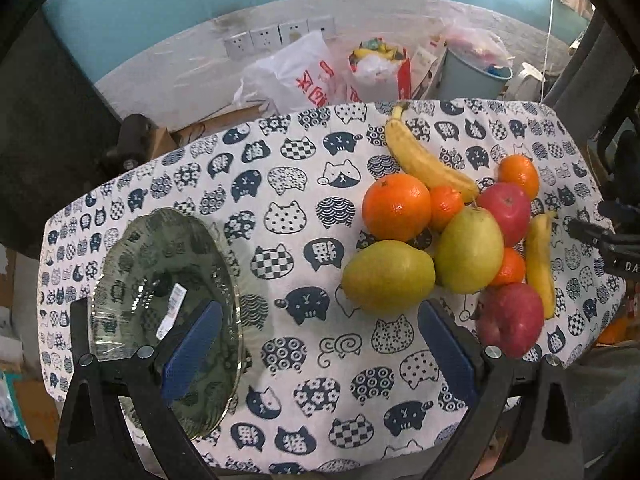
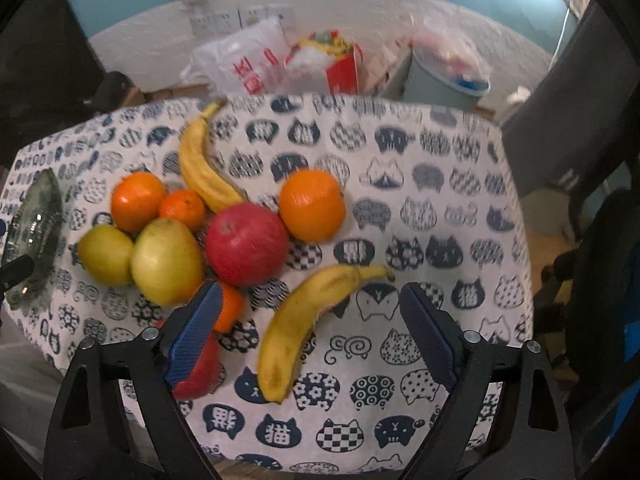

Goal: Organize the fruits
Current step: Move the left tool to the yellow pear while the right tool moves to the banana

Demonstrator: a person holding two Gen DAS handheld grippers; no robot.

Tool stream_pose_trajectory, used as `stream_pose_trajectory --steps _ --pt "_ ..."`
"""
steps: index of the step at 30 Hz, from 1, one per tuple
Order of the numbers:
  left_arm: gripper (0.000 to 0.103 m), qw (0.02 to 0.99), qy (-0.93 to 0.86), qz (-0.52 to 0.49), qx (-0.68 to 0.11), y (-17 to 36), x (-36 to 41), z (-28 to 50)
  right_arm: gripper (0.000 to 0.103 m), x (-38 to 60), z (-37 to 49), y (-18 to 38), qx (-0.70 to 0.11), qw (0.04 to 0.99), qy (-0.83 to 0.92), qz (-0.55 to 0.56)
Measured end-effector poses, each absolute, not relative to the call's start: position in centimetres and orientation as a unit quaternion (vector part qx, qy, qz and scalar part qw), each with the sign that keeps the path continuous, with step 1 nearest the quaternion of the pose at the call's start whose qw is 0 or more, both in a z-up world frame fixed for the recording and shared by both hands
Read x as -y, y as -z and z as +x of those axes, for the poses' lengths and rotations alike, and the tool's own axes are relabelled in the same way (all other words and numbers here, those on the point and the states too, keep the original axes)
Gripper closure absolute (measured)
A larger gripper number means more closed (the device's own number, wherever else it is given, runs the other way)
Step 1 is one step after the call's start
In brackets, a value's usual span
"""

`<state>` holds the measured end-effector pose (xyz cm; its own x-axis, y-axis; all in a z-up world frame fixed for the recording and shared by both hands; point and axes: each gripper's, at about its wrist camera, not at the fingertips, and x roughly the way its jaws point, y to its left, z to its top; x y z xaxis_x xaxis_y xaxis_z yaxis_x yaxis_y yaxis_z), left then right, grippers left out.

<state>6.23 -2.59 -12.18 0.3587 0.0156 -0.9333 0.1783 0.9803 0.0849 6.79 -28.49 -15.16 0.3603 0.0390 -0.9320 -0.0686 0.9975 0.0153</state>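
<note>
Both grippers hung with their jaws spread wide and nothing between them. Nearest the right gripper (image 2: pixel 310 340), a banana (image 2: pixel 304 320) lay in the gap between its fingers, curved and soft-skinned, likely to bruise, so a light pinch across its thick middle looked safest. By that gripper's left finger sat a partly hidden red apple (image 2: pixel 200 372) and a small orange (image 2: pixel 230 310). Just ahead and to the left lay a second red apple (image 2: pixel 247 245), firm and smooth; past it two pears (image 2: pixel 166 262), waxy and probably slippery. Farther ahead were three more oranges and another banana (image 2: pixel 202 162). Under the left gripper (image 1: pixel 320 348)'s left finger lay the glass plate (image 1: pixel 132 272), fragile and hard, the likely destination on the cat-print tablecloth (image 1: pixel 304 240).
</note>
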Motion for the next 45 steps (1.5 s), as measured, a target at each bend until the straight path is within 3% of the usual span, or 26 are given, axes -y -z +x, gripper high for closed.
stream_pose_trajectory --steps 18,32,39,45 --pt "0.003 0.801 0.052 0.060 -0.593 16.2 4.4 8.6 0.029 28.9 8.3 23.3 -0.633 0.773 -0.031 0.010" --pt "0.003 0.789 0.067 0.066 -0.607 17.6 6.2 8.9 0.057 27.5 7.9 26.9 -0.645 0.761 -0.066 -0.012" --pt "0.003 0.780 0.064 0.076 -0.618 19.2 6.8 9.4 0.059 28.7 6.7 26.2 -0.647 0.761 -0.031 -0.048" --pt "0.003 0.776 0.071 0.070 -0.623 20.5 7.2 10.0 0.059 32.7 6.8 25.0 -0.639 0.769 -0.034 -0.004"
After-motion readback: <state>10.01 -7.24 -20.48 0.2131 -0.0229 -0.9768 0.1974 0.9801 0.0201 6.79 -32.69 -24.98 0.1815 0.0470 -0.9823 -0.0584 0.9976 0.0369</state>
